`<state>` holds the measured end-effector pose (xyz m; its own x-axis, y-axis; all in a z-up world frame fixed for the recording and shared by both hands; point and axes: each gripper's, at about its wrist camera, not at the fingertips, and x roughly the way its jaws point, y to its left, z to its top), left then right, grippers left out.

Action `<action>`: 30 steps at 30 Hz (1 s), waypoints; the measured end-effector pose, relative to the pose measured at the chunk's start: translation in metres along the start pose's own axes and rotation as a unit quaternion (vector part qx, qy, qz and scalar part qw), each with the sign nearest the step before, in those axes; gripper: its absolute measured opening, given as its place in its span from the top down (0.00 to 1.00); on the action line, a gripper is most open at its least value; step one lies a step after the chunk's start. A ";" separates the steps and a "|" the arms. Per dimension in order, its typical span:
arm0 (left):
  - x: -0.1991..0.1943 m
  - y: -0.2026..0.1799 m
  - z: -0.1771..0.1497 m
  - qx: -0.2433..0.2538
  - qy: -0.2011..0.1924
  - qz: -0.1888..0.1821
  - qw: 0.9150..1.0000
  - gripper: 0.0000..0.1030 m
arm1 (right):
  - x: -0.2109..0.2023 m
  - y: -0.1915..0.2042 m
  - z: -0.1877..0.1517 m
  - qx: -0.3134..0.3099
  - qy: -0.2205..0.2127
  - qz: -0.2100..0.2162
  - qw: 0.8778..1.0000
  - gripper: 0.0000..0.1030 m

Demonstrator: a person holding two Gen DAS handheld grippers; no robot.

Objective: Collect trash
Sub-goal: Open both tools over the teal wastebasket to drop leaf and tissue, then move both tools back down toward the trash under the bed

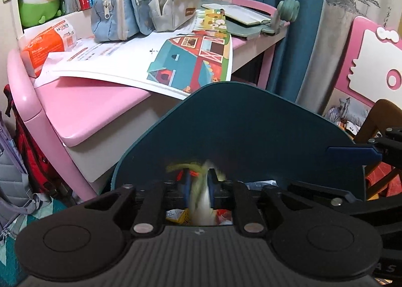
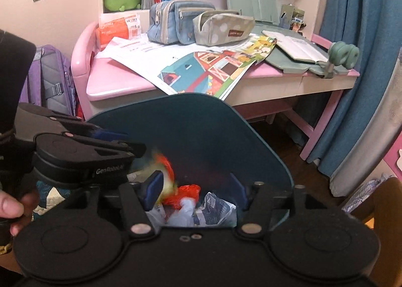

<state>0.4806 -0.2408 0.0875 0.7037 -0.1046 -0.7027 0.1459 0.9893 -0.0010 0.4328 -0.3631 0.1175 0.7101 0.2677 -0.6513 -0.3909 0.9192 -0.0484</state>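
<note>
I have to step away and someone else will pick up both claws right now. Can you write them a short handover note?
Left claw: nearly shut on a blurred yellow-white wrapper, held over the open trash bin; it may be slipping free.
Right claw: open, empty, poised over the same bin, whose teal lid stands up.
Bin: already holds crumpled wrappers and an orange-red scrap.
Done: several pieces binned.
Left: let the wrapper drop, then check the pink desk; only papers, pouches and a tissue pack show there, no obvious trash.
</note>
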 end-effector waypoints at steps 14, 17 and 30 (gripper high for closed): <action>-0.095 0.029 -0.021 -0.030 -0.079 -0.015 0.996 0.32 | -0.073 0.042 -0.007 -0.017 -0.040 0.040 0.998 0.35; -0.121 0.041 -0.034 -0.030 -0.093 -0.014 0.995 0.32 | -0.085 0.062 -0.010 -0.028 -0.043 0.056 0.997 0.35; -0.197 0.122 -0.119 -0.050 -0.125 0.041 0.990 0.22 | -0.079 0.167 -0.035 -0.072 -0.025 0.132 0.988 0.27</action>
<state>0.2765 -0.0875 0.1412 0.8628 -0.0322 -0.5046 0.0195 0.9993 -0.0303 0.2913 -0.2408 0.1343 0.5986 0.5105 -0.6173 -0.6434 0.7655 0.0092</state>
